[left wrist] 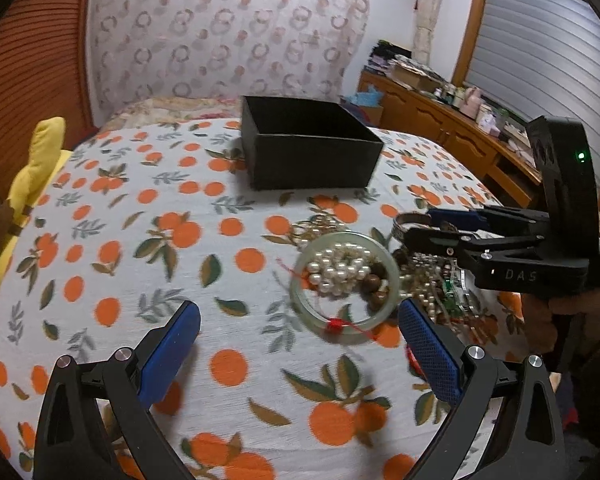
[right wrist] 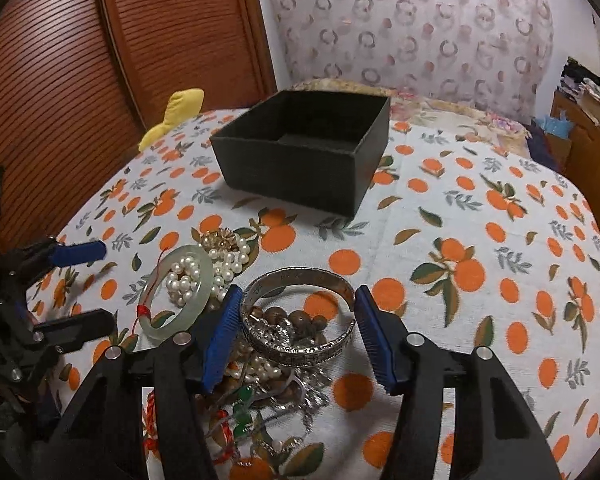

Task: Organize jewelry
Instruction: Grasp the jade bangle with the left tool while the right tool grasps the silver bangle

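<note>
Both grippers (left wrist: pixel 300 334) (right wrist: pixel 296 330) wide apart.

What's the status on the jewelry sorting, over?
Left gripper open, short of jade bangle. Right gripper open, straddling silver bangle. Black box empty as far as visible. Nothing blocking.

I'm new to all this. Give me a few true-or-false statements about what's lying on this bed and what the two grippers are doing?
1. The black box has jewelry inside. False: it looks empty.
2. The right gripper straddles the silver bangle with its jaws open. True.
3. The left gripper is clamped on the jade bangle. False: it is open, holding nothing.
4. Pearls show inside the jade bangle's ring. True.
</note>
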`<action>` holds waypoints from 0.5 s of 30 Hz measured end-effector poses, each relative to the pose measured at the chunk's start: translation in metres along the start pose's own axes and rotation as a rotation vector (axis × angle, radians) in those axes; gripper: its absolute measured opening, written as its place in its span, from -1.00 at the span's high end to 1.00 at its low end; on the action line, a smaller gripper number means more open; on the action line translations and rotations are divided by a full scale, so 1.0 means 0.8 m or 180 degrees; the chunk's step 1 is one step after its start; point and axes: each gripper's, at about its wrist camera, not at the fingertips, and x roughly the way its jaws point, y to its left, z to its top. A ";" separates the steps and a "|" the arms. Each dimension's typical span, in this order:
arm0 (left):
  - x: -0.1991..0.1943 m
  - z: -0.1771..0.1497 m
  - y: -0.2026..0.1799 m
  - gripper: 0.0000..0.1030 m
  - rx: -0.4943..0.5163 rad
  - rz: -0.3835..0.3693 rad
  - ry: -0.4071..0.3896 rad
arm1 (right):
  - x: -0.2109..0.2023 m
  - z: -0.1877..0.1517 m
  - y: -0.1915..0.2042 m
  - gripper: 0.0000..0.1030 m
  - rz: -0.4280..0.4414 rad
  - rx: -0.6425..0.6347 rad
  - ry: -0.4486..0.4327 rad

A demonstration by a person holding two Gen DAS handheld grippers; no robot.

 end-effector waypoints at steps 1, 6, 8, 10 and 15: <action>0.003 0.001 -0.002 -0.86 0.0006 -0.0036 0.0027 | -0.006 0.000 -0.002 -0.16 -0.0013 0.0003 -0.0044; 0.020 0.011 -0.010 -0.77 0.0047 -0.0110 0.0150 | -0.032 -0.001 -0.013 -0.16 -0.0084 0.0033 -0.0199; 0.027 0.015 -0.014 -0.75 0.0049 -0.0161 0.0206 | -0.037 -0.002 -0.015 -0.16 -0.0104 0.0045 -0.0229; 0.033 0.020 -0.015 -0.74 0.0043 -0.0207 0.0256 | -0.042 -0.003 -0.016 -0.16 -0.0114 0.0046 -0.0263; 0.053 0.030 -0.021 -0.73 0.0066 -0.0193 0.0356 | -0.048 -0.008 -0.015 -0.16 -0.0104 0.0050 -0.0297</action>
